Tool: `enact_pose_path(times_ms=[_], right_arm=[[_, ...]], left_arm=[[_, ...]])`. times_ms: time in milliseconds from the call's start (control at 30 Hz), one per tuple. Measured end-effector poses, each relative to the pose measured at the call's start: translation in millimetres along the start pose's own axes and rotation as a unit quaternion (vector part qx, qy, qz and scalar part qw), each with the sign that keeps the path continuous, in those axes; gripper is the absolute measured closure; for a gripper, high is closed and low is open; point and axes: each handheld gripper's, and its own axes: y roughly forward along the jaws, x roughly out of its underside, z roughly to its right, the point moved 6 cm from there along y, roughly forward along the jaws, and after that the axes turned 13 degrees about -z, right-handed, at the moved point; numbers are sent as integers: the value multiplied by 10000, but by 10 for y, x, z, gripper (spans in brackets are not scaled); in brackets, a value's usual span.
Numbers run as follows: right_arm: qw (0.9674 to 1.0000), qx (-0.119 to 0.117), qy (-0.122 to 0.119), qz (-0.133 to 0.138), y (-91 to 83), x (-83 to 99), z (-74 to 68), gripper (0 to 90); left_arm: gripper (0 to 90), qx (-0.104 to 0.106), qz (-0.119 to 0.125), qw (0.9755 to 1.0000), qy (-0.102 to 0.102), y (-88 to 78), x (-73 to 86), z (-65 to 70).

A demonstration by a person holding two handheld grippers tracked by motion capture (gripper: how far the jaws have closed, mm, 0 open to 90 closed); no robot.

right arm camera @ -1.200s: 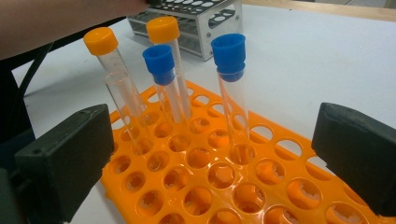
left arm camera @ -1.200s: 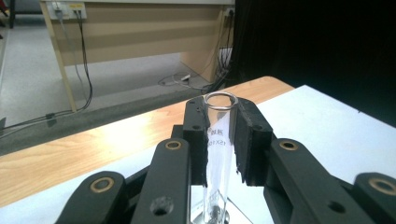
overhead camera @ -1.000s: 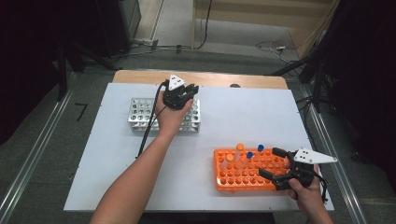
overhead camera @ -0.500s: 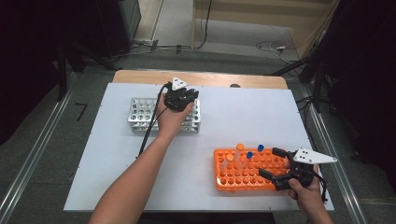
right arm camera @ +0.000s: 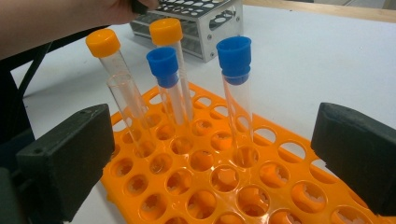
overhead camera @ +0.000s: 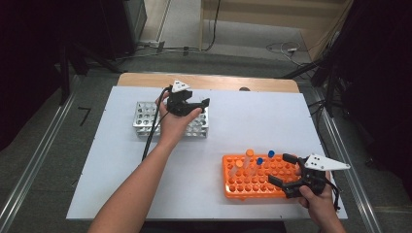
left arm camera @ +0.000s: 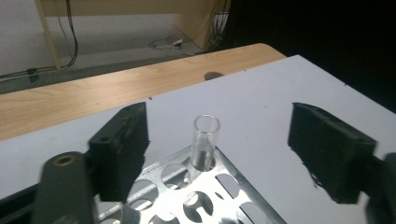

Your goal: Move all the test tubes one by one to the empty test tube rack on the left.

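Observation:
My left gripper (overhead camera: 198,107) hovers over the right end of the metal tube rack (overhead camera: 145,119). Its jaws have just been opening and now stand wide. Between them a clear uncapped tube (left arm camera: 205,142) stands upright in a corner hole of the metal rack (left arm camera: 224,205), touched by neither pad. My right gripper (overhead camera: 283,170) is open at the right end of the orange rack (overhead camera: 252,187), holding nothing. In front of its jaws stand two orange-capped tubes (right arm camera: 105,46), two blue-capped tubes (right arm camera: 233,60) and one clear uncapped tube (right arm camera: 130,112) in the orange rack (right arm camera: 280,196).
The white table top (overhead camera: 243,121) has a wooden strip (overhead camera: 218,81) along its far edge. The left gripper's cable (overhead camera: 150,136) trails down along the forearm. Dark floor and metal rails surround the table.
The left gripper's jaws have spread apart and let go of the clear tube, which stays in the metal rack. The right hand has kept still.

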Motion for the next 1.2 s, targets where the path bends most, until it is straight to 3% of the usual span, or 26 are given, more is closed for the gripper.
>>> enact_pose_path(times_ms=[167,467,733,1200], right_arm=[[10000,-12,-45,-24,16,-12,-33,0],[9998,-88,-170,-12,29,-64,-145,0],[9997,-141,-179,10,11,-84,-228,0],[9989,-439,-167,-84,23,-44,-343,22]], left_arm=[[89,146,137,9998,61,-175,45,93],[40,348,396,9985,155,-554,119,245],[0,504,463,9970,368,-796,331,416],[0,664,554,9954,400,-1140,750,622]])
